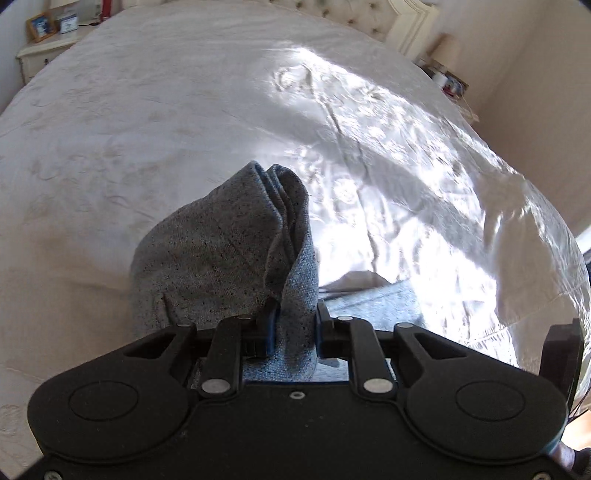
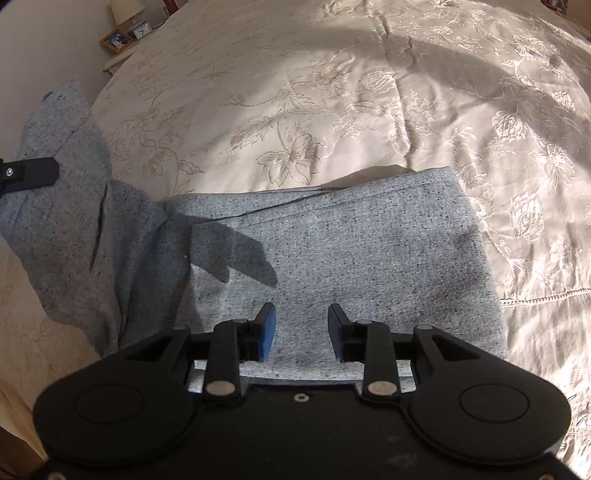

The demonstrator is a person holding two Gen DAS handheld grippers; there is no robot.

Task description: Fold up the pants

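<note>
1. My left gripper (image 1: 293, 325) pinches a bunched fold of the pants (image 1: 229, 251), lifted off the bed (image 1: 129, 129).
2. My right gripper (image 2: 302, 328) is spread, empty, above the flat pants (image 2: 351, 251).
3. Pants lie near the bed's edge.

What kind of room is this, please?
Most likely a bedroom. The pants lie on a bed with an embroidered cream cover, a tufted headboard stands at its far end, and a nightstand beside it bears a framed photo and a small clock.
</note>
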